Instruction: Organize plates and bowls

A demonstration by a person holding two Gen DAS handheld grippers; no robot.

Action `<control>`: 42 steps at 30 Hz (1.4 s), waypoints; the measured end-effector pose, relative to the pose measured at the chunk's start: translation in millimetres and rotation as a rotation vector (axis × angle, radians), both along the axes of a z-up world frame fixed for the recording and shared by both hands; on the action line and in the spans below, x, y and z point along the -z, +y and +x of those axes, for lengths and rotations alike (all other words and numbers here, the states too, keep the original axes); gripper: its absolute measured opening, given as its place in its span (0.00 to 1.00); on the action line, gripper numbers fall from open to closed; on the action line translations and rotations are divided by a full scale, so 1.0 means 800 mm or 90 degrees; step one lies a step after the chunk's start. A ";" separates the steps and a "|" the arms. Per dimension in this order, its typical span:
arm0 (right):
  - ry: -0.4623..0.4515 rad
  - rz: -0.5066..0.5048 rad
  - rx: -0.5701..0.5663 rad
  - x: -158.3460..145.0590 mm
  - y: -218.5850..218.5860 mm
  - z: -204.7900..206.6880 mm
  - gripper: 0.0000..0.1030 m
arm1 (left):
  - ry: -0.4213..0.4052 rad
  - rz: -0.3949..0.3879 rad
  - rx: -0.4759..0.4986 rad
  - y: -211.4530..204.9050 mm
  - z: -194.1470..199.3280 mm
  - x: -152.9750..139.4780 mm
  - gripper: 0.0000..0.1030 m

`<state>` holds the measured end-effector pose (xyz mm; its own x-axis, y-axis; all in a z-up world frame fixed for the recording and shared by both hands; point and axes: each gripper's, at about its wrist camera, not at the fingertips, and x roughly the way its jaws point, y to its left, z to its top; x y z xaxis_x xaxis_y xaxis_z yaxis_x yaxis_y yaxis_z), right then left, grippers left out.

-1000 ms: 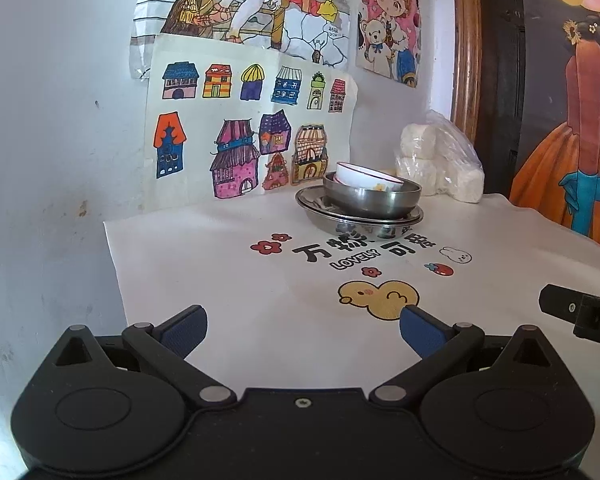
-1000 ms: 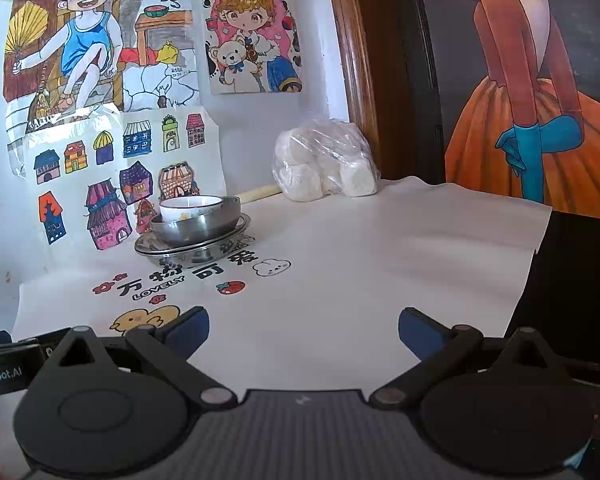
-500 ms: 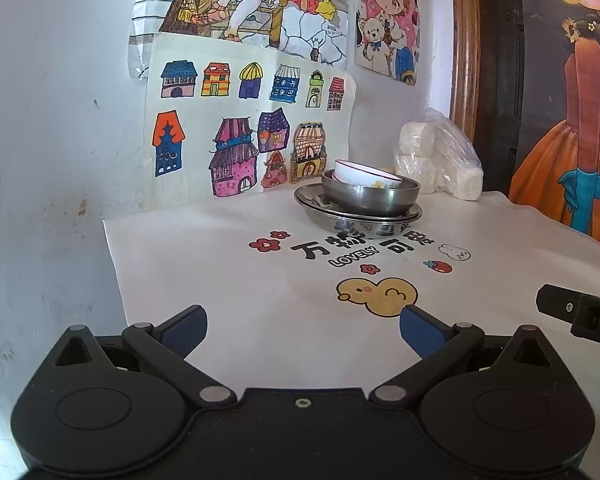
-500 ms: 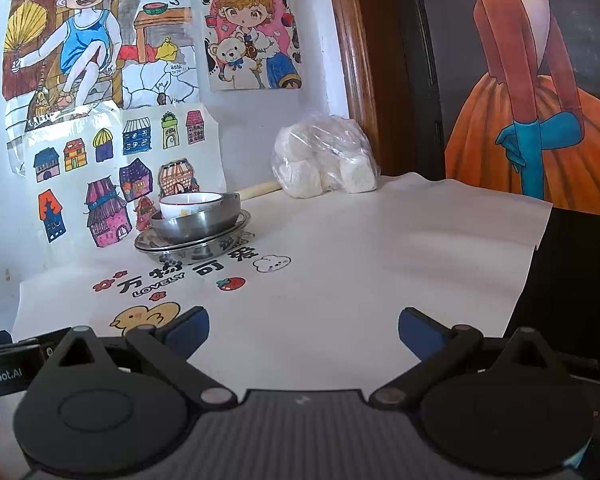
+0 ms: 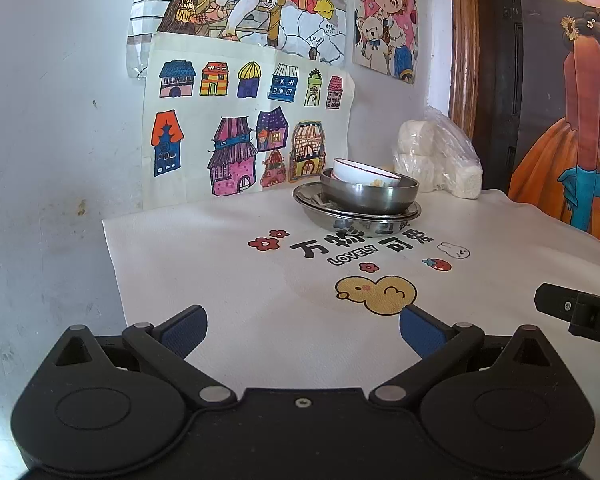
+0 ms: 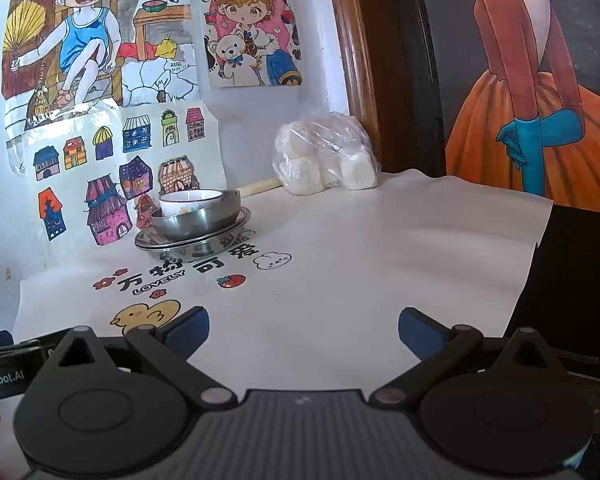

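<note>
A stack stands at the back of the table by the wall: a white ceramic bowl (image 5: pixel 364 176) (image 6: pixel 190 202) tilted inside a steel bowl (image 5: pixel 370 196) (image 6: pixel 198 220), which rests on a steel plate (image 5: pixel 356 218) (image 6: pixel 192 242). My left gripper (image 5: pixel 303 330) is open and empty, low over the cloth well in front of the stack. In its own view my right gripper (image 6: pixel 303 330) is also open and empty, further right and equally far back. The right gripper's body shows at the right edge of the left wrist view.
A white printed tablecloth (image 5: pixel 228 280) (image 6: pixel 380 260) covers the table; its right edge drops to a dark surface (image 6: pixel 580 280). A plastic bag of white rolls (image 5: pixel 440 160) (image 6: pixel 328 160) sits by the wall, right of the stack. Drawings hang on the wall (image 5: pixel 60 120).
Both views have shifted slightly, so the stack sits a little differently in frame. The grippers stay open and empty, and the stack has not moved.
</note>
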<state>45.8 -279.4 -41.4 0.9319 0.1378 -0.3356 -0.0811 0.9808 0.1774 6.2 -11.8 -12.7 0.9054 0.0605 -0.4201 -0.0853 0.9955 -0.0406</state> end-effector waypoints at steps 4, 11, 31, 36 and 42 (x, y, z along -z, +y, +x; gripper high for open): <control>0.000 0.000 0.000 0.000 0.000 0.000 1.00 | 0.001 0.000 0.000 0.000 0.000 0.001 0.99; 0.000 0.000 0.000 0.000 0.000 -0.001 1.00 | 0.001 0.001 0.000 -0.001 0.000 0.000 0.99; 0.001 0.001 0.000 0.000 0.000 0.000 1.00 | 0.041 -0.041 0.023 0.004 0.006 0.003 0.99; 0.001 0.001 0.000 0.001 0.001 -0.001 1.00 | 0.042 -0.040 0.021 0.004 0.006 0.003 0.99; 0.001 0.001 0.000 0.001 0.001 0.000 1.00 | 0.044 -0.037 0.021 0.003 0.006 0.003 0.99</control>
